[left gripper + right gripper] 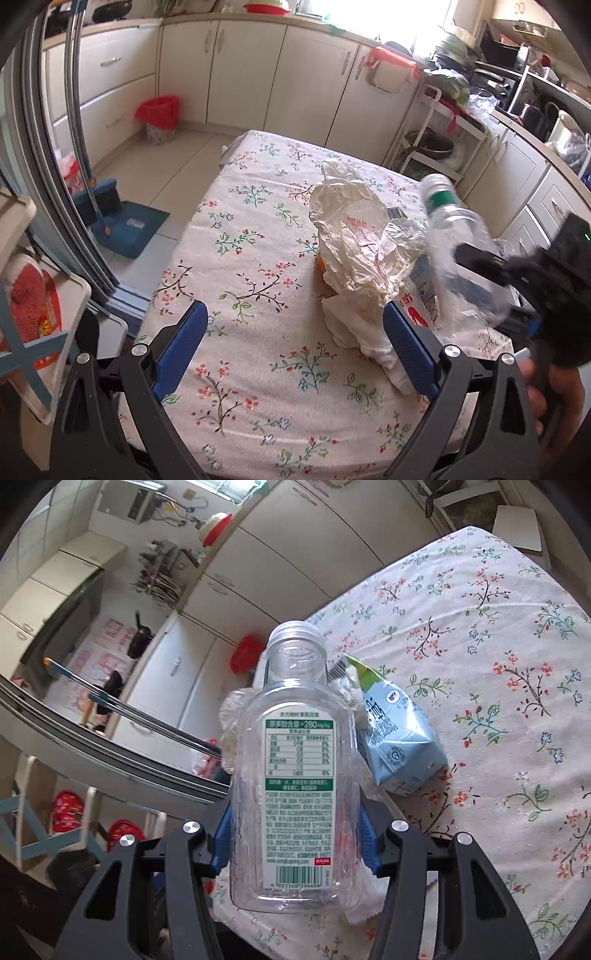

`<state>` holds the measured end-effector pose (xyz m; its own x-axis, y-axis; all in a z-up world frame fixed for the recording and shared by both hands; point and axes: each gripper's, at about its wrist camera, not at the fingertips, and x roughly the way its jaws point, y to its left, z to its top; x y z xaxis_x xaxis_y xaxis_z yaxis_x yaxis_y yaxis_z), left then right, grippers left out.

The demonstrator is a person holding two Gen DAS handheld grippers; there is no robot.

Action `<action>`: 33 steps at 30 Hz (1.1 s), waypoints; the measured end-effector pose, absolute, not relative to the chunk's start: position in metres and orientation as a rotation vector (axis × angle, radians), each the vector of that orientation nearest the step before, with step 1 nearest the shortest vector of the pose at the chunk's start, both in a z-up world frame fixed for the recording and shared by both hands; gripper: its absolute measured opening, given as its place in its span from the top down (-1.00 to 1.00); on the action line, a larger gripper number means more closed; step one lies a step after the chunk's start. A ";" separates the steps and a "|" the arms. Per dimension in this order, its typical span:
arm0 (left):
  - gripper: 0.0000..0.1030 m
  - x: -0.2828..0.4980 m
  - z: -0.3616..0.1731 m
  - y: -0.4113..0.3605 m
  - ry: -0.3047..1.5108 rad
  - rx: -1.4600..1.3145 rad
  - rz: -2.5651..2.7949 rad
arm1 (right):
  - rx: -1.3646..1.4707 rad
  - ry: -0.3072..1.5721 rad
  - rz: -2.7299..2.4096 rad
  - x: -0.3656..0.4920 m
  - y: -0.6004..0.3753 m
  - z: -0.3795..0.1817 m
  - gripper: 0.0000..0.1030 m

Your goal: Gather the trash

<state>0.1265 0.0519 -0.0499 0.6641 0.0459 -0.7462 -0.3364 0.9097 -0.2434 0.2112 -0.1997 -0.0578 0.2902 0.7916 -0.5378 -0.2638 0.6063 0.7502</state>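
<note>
two grippers: both over a flowered table (258, 236)
bin: red-lined, on the floor (159, 110), far left, well apart from the table
left gripper (293, 345): spread wide, empty, right pad just beside the crumpled paper (354, 236)
carton: light blue (399, 746), lying on the cloth beside the paper
right gripper (295, 838): blue pads pinching a clear empty bottle (295, 775), neck pointing away
</note>
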 end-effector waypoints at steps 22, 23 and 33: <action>0.71 0.228 -0.069 0.056 0.848 -0.467 0.104 | 0.630 1.006 0.769 0.206 -0.243 -0.051 -0.05; 0.79 0.224 -0.064 0.053 0.830 -0.451 0.100 | 0.627 1.004 0.769 0.206 -0.243 -0.051 -0.05; 0.92 0.172 -0.010 0.041 0.626 -0.452 -0.051 | 0.618 0.978 0.761 0.196 -0.244 -0.047 -0.05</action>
<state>0.1720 0.0413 -0.0098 0.8126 -0.1806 -0.5542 -0.0883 0.9016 -0.4234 0.1959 -0.2435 -0.0472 0.3468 0.7972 -0.4941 -0.2831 0.5912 0.7552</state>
